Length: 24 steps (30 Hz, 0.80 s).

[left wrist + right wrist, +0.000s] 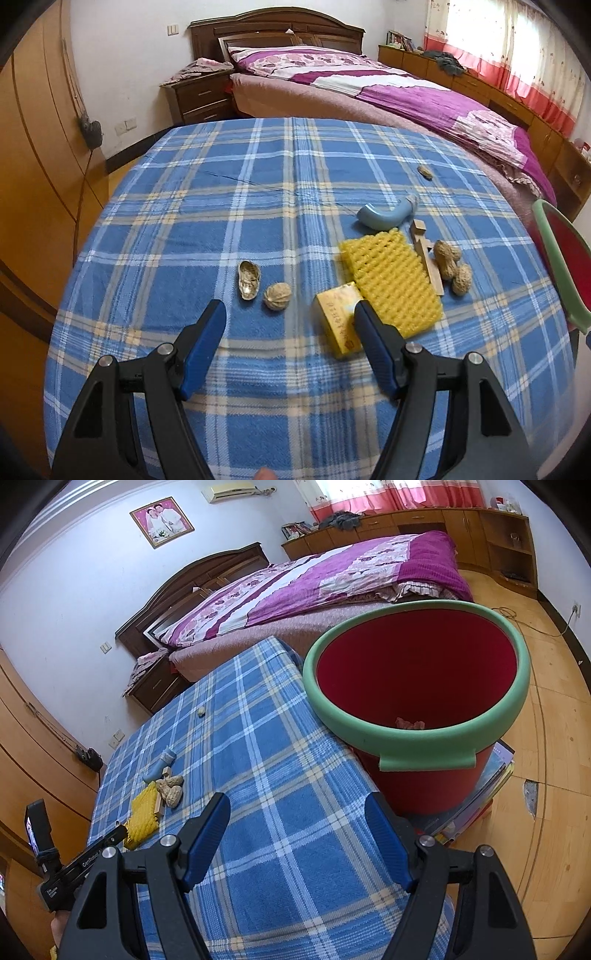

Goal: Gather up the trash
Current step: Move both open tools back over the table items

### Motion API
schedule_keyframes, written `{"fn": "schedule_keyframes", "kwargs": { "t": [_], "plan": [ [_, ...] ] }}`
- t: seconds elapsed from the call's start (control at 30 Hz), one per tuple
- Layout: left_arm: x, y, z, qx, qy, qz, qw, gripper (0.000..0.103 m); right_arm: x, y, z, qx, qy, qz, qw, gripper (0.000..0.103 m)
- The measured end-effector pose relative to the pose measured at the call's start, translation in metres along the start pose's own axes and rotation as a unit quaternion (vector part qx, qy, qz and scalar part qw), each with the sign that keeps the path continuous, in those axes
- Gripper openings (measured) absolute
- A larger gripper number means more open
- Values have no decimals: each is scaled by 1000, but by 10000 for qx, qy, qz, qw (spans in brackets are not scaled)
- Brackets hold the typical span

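Note:
On the blue plaid cloth lie an empty peanut shell half, a walnut, a small yellow box, a yellow foam net, a wooden piece, two peanuts and a light blue tube. A lone nut sits farther back. My left gripper is open just short of the walnut, its right finger over the box's corner. My right gripper hangs open and empty over the cloth, beside the red bucket with the green rim.
The bucket stands on a stack of books off the table's right edge, with a scrap inside. A bed with a purple quilt lies behind the table. A wardrobe is at the left, wooden floor at the right.

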State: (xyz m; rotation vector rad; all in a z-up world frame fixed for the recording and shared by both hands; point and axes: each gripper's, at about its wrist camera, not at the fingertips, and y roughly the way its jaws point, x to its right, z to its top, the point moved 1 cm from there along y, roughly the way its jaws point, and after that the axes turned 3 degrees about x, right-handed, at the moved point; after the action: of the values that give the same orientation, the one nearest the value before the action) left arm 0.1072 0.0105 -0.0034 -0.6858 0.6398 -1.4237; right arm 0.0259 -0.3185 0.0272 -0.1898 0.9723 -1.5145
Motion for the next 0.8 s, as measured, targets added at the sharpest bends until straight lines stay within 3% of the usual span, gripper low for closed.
{"fn": "schedule_keyframes", "kwargs": {
  "t": [0.17,0.47,0.67,0.8],
  "plan": [
    [8,-4,-5,-52,160,-157,9997,71,0,0,-1,-8,-4,7,10000,78],
    [9,-3,-4,14,164,-51,9999,72,-2,4,-2,-24,12,22,10000,78],
    [14,-5,-11,-98,296,-196,9993,72,1,4,-2,-33,40,30,10000,78],
    [18,3,-13,-166,351,-85,9992,72,1,5,-4,-70,30,54,10000,78]
  ]
}}
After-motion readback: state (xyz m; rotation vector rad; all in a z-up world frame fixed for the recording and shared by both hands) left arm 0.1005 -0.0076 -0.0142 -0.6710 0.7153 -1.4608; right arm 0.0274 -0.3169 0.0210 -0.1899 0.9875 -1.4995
